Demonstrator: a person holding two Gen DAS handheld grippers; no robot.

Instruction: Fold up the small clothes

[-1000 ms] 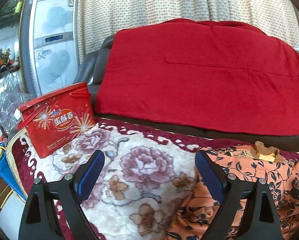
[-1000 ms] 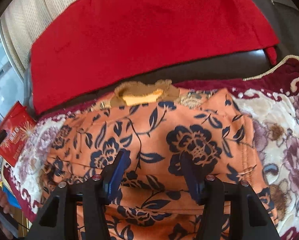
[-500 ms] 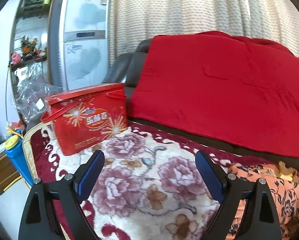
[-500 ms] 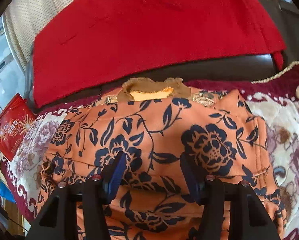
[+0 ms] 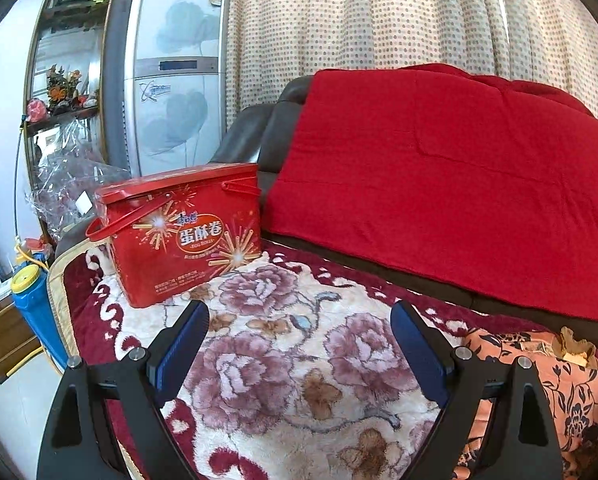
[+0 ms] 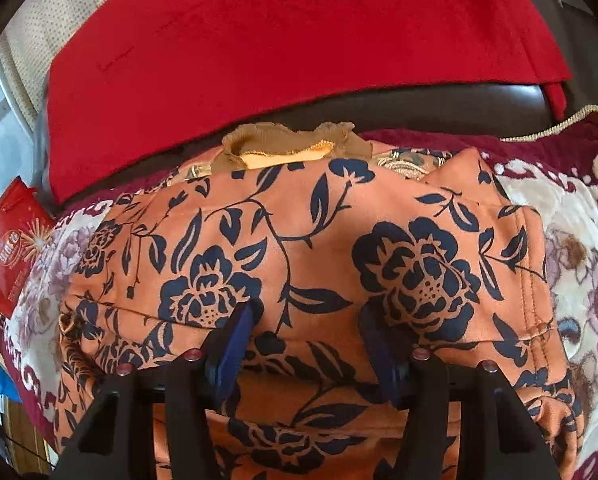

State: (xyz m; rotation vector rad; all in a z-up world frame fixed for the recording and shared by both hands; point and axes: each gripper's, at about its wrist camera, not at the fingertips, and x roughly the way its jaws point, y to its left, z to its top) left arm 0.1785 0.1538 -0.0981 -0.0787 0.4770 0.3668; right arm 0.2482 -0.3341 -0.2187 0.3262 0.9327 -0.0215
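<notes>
An orange garment with a dark blue flower print (image 6: 299, 240) lies on the floral blanket (image 6: 587, 264), its brown collar (image 6: 291, 144) toward the sofa back. My right gripper (image 6: 307, 320) is open just above the garment's near part, holding nothing. My left gripper (image 5: 299, 320) is open and empty over the bare blanket (image 5: 267, 344). In the left wrist view the garment (image 5: 547, 384) shows only at the lower right, beside the right finger.
A red tin box with a handle (image 5: 179, 232) stands on the blanket at the left; it also shows in the right wrist view (image 6: 11, 248). A red cloth (image 5: 439, 184) covers the dark sofa back. A blue bottle (image 5: 35, 312) and a fridge (image 5: 171, 80) are left.
My left gripper has swung left, away from the garment, bringing the red tin and fridge more into view. My right gripper has moved closer over the garment. Both stayed open.
</notes>
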